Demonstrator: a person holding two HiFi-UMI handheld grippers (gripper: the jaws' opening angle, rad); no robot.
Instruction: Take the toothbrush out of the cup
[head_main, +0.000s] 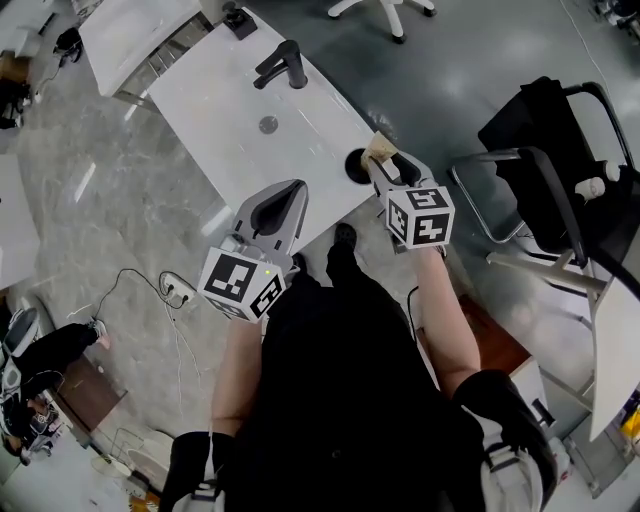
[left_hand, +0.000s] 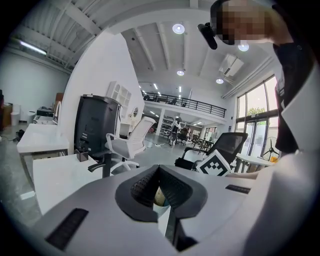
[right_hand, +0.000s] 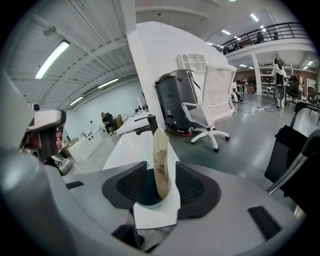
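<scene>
A tan paper-wrapped toothbrush (right_hand: 161, 162) stands upright in a dark cup (right_hand: 144, 196) at the near corner of the white table (head_main: 250, 95). My right gripper (right_hand: 160, 184) is open, one pad on each side of the pack, and neither pad presses on it. From the head view, the right gripper (head_main: 386, 166) sits just over the cup (head_main: 355, 168), and the toothbrush pack (head_main: 378, 148) sticks up at its tips. My left gripper (head_main: 292, 192) hovers over the table's near edge to the left, shut and holding nothing; its pads (left_hand: 172, 187) meet at the tips.
A black faucet-like fixture (head_main: 282, 65) and a small round disc (head_main: 268, 124) are on the table farther back. A black chair (head_main: 545, 150) stands to the right. Cables and a power strip (head_main: 175, 292) lie on the floor at the left.
</scene>
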